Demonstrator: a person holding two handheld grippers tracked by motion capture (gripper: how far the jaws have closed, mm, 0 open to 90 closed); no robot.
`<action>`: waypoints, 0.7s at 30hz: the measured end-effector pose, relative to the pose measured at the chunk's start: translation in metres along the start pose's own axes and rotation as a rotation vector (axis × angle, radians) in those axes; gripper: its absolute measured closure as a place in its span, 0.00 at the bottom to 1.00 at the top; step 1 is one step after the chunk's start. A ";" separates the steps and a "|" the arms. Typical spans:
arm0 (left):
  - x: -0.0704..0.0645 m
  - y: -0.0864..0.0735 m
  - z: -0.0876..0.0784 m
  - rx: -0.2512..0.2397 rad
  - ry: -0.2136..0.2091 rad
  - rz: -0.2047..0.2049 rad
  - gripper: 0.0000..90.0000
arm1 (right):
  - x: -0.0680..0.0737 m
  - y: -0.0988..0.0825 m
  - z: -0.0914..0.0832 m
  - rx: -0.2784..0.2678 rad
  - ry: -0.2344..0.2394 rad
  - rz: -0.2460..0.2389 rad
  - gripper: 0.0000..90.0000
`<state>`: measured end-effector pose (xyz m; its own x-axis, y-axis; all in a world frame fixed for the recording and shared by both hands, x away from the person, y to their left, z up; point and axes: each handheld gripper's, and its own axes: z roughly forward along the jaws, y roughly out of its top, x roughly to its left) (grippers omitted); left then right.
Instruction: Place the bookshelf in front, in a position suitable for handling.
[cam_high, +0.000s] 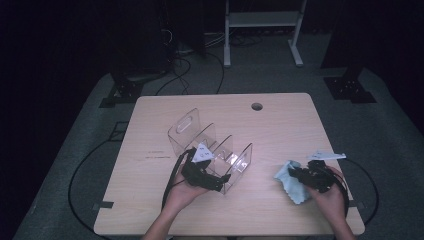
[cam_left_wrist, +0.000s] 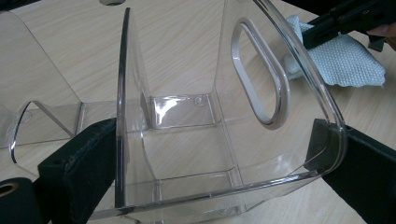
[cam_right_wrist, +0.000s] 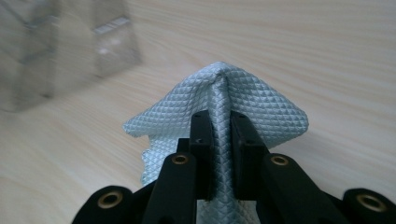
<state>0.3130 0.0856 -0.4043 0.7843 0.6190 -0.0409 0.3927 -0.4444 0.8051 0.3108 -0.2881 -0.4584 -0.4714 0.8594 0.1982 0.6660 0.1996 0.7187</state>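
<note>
From my high view the left gripper (cam_high: 220, 181) half covers the near end of the clear acrylic organizer (cam_high: 210, 145), so I can't read its grip there. My left gripper view settles it: the jaws stand wide, pressing the rack's outer walls on both sides. The blue cloth (cam_right_wrist: 219, 112) lies near the table's (cam_high: 280, 120) right front edge; my right gripper view shows the right gripper (cam_right_wrist: 219, 135) pinching a raised fold of it, jaws nearly together, the rack blurred behind.
</note>
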 end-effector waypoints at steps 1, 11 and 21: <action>0.000 0.000 0.000 0.000 0.000 0.001 0.03 | 0.007 0.004 0.001 -0.006 0.020 -0.005 0.89; -0.002 -0.001 0.000 -0.006 0.011 0.008 0.03 | 0.062 0.057 0.011 -0.162 0.230 -0.069 0.89; -0.006 -0.001 -0.002 -0.002 -0.005 0.022 0.03 | 0.074 0.065 0.031 -0.188 0.254 -0.085 0.88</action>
<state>0.3070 0.0832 -0.4038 0.7949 0.6062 -0.0260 0.3748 -0.4568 0.8068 0.3372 -0.1969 -0.4180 -0.6659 0.6934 0.2753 0.5109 0.1549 0.8456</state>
